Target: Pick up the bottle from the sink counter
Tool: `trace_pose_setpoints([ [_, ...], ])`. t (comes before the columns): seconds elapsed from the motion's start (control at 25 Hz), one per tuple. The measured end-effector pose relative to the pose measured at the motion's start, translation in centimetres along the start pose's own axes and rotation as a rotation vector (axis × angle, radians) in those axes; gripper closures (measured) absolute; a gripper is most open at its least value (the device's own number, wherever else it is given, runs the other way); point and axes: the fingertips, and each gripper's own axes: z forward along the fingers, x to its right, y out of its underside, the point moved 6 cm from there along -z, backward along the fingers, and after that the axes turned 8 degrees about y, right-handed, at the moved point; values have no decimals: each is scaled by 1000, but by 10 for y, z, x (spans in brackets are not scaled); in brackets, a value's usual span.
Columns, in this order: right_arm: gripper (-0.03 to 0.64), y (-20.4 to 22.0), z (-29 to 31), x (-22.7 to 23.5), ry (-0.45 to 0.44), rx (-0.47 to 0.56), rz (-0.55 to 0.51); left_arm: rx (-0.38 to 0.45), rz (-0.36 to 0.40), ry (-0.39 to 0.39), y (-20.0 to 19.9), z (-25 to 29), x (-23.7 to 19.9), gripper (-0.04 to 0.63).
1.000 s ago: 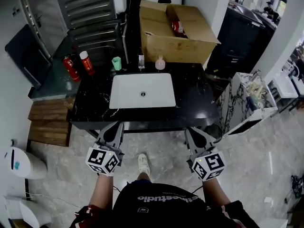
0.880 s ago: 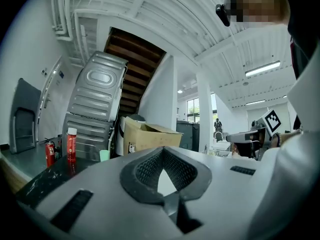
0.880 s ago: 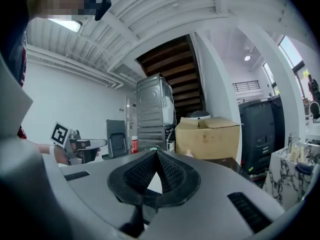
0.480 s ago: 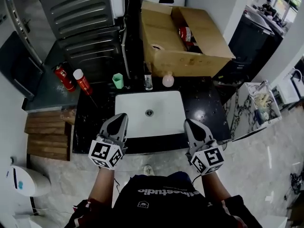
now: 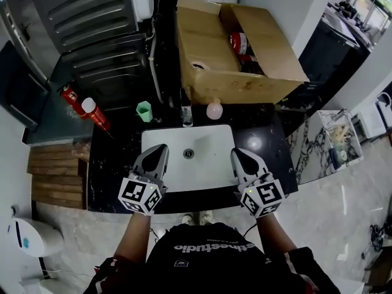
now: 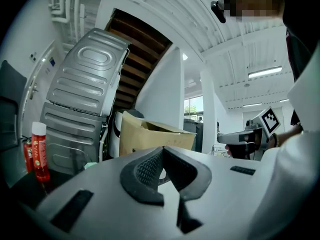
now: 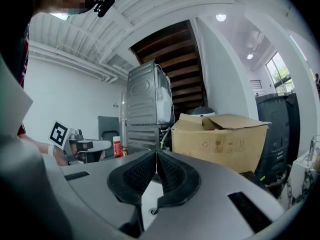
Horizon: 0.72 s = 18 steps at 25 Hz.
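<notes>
Right now both of your tongs are clenched with nothing between them. The left tongs [image 5: 160, 148] and the right tongs [image 5: 236, 153] hover over the near part of the white rectangular sink basin [image 5: 199, 136], which is set in the black marble tabletop [image 5: 110, 158]. The task's candidates stand at the basin's far rim, well apart from both tongs: a slim clear bottle with a dark cap [image 5: 187, 116] and, just to its right, a round pink bottle [image 5: 214, 109]. A small green cup [image 5: 144, 111] sits to their left, and a red spray can with a white cap [image 5: 97, 114] stands by the tabletop's left edge. Behind the bottles rises a large open brown cardboard box [image 5: 245, 90]. Nothing lies between your tongs and the bottles except the open basin. Handling symbols are printed on the box's front, but no wording there is legible, and the can's label is too small to read.
</notes>
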Motion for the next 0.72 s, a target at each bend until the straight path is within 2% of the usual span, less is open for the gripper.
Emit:
trace_pose_setpoints([
  [0.24, 568, 20, 73, 37, -23, -20, -10, -31, 10, -31, 24, 45, -24, 581],
  [0.32, 482, 30, 99, 49, -35, -35, -6, -31, 3, -56, 33, 58, -35, 581],
  [0.4, 456, 42, 125, 60, -33, -46, -7, -32, 10, -72, 41, 71, -44, 581],
  [0.56, 449, 68, 181, 84, 2, -63, -20, -18, 47, -107, 57, 99, -67, 581],
  [0.72, 434, 101, 230, 101, 37, -100, -2, -39, 67, -138, 74, 116, -81, 581],
])
